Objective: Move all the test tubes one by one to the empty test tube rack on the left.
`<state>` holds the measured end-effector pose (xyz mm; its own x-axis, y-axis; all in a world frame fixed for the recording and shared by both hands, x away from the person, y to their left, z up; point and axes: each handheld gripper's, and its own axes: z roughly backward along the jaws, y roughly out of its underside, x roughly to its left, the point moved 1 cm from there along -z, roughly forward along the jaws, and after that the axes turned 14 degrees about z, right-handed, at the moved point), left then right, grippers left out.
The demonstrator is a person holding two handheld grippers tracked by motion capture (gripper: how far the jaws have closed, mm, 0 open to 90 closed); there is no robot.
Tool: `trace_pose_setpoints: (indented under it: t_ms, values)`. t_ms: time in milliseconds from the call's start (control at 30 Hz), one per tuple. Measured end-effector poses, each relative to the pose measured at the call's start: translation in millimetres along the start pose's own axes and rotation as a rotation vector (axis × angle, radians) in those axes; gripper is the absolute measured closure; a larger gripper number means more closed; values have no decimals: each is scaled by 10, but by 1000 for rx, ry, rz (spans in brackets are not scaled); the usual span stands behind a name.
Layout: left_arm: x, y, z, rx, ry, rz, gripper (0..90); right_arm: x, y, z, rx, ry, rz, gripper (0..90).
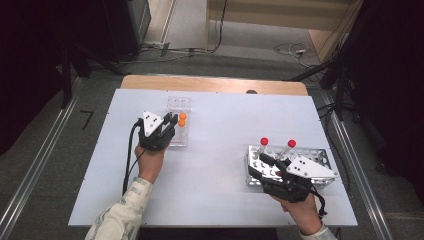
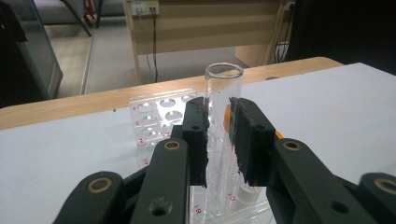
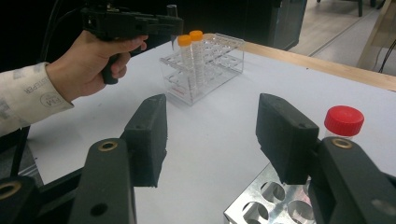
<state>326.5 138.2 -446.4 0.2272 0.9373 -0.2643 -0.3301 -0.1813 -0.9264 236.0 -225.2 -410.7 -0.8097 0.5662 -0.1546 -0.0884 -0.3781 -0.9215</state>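
Nearest the person, the right gripper point(image 1: 267, 165) hovers over the near edge of the metal tube rack point(image 1: 320, 156), jaws spread fairly wide with nothing between them; two red-capped tubes point(image 1: 264, 144) stand in that rack just past it. Across the white table point(image 1: 220, 195), the left gripper point(image 2: 219, 135) has its pads clamped on an uncapped clear tube point(image 2: 223, 116), upright, its lower end down in the clear plastic rack point(image 2: 161, 109). Beside it in the same rack stand two orange-capped tubes point(image 3: 191, 51). I'd judge the tube is either being seated or drawn out: the trick is to keep the wrist level and travel straight along the tube's axis, so the glass doesn't bind in its hole or tip the light rack. Farther back, wooden table edge and cables on the floor point(image 1: 295, 50).
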Motion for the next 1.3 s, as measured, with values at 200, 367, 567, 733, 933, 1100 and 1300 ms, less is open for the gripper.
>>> trace_pose_setpoints:
  t_ms: [200,367,567,733,933,1100,1300]
  values:
    - [22,71,-1,13,-3,13,760,1,2,-4,1,-1,-1,420]
    - [27,86,-1,14,-1,13,759,6,2,-10,4,-1,-2,420]
    - [20,84,6,15,3,14,745,3,4,-8,4,-1,-2,420]
    - [16,77,19,9,4,20,744,-4,6,-3,2,1,-2,420]
    - [5,42,73,-6,15,40,657,-67,-1,53,-8,28,-13,419]
    - [-36,3,156,-8,9,54,557,-132,12,93,-8,58,-19,411]
    - [-128,-26,282,-7,-7,53,367,-252,110,59,33,119,-24,398]
